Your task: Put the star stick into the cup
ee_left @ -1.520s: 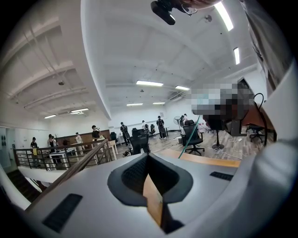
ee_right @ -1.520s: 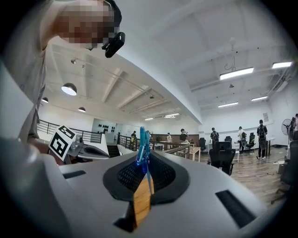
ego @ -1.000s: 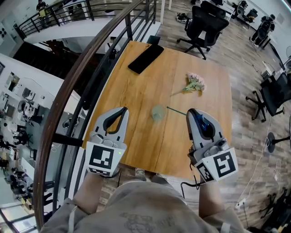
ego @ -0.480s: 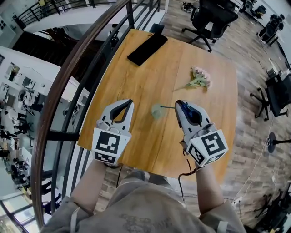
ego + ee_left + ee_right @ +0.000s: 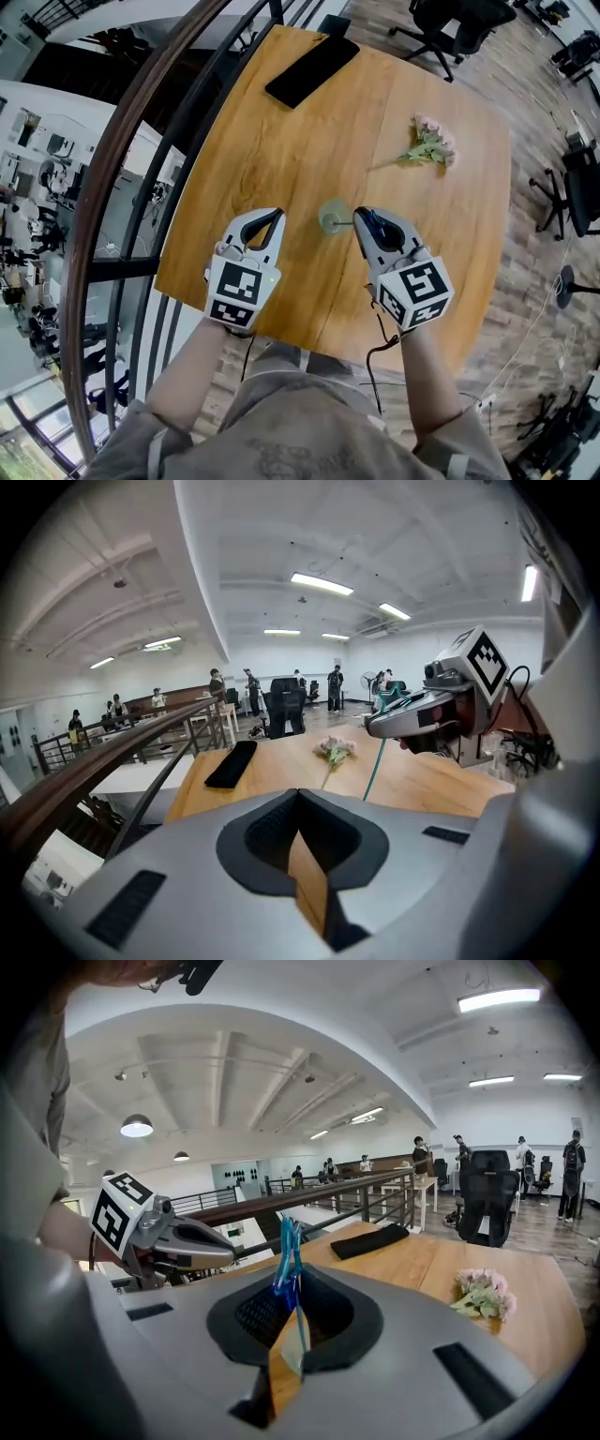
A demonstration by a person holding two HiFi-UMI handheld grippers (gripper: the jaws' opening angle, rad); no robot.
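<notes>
Currently: star stick (image 5: 286, 1241) is clamped in my right gripper (image 5: 292, 1274). The jaws are closed on it just below the blue star, which stands up above the jaw tips. The green shaft runs from the jaws down toward the cup (image 5: 330, 217). In the head view its far end meets the cup's rim, but I cannot tell whether the tip is inside. The cup stands upright on the wooden table (image 5: 281, 159), between my two grippers.

Left gripper (image 5: 274, 217) sits just left of the cup, jaws together, nothing between them.

Farther out on the table are a bunch of pale pink flowers (image 5: 431, 142) to the right and a flat black object (image 5: 312, 70) at the far edge. A railing (image 5: 141, 159) runs along the table's left side, with an office chair (image 5: 450, 23) beyond the far end.
</notes>
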